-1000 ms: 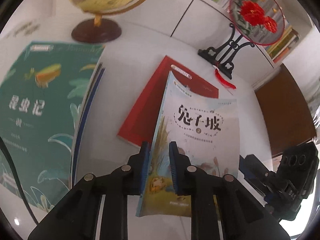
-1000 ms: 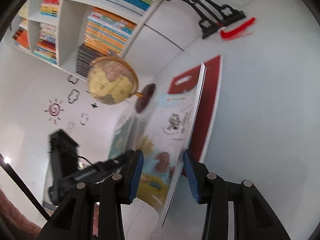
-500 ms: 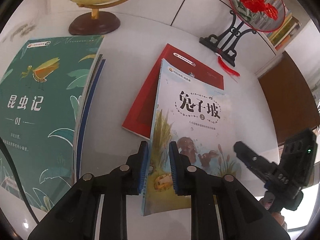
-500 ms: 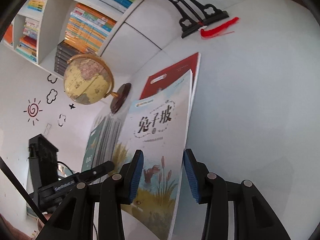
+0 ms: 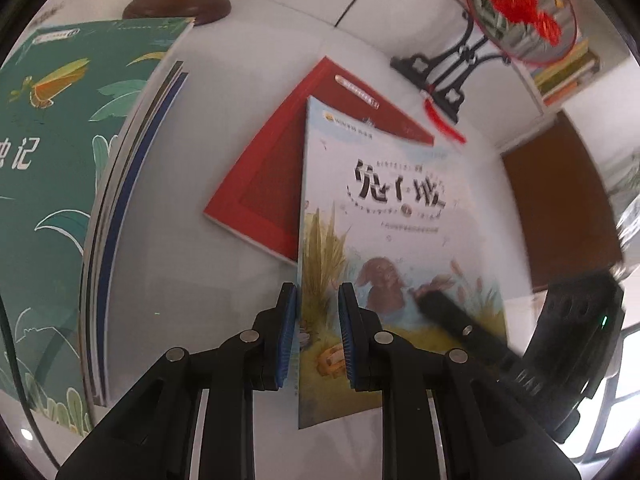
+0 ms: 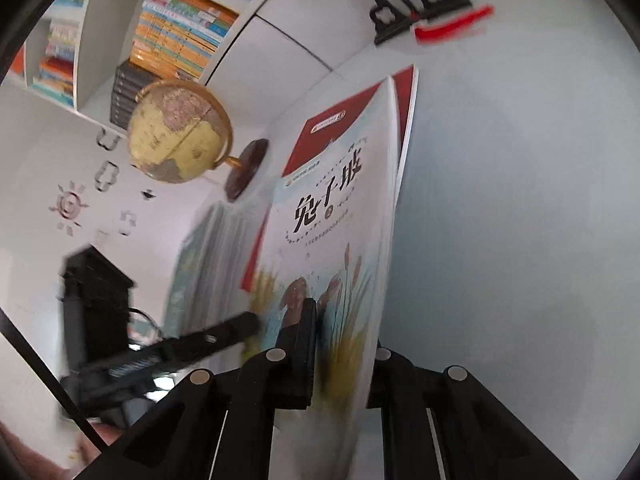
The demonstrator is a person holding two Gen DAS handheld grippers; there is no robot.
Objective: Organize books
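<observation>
Rabbit picture book [image 5: 400, 216]: lying partly over red book [image 5: 276, 184] on white table [image 5: 224, 296], near edge raised. Left tongs [image 5: 317, 336] clamping lower spine corner, pads pressing both faces. Right tongs [image 6: 342, 348] gripping opposite lower edge, jaws closed on cover. Green book stack [image 5: 72, 184] sitting left, apart. Globe [image 6: 180, 132] standing behind.

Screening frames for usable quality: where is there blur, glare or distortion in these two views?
Left wrist view: the round fan and its stand are motion-smeared, the right gripper is blurred, the green book bows from fisheye curvature, and the rabbit book has a soft but readable title. Right wrist view: the red tassel streaks, the left gripper is smeared, and the globe is fairly sharp.
</observation>
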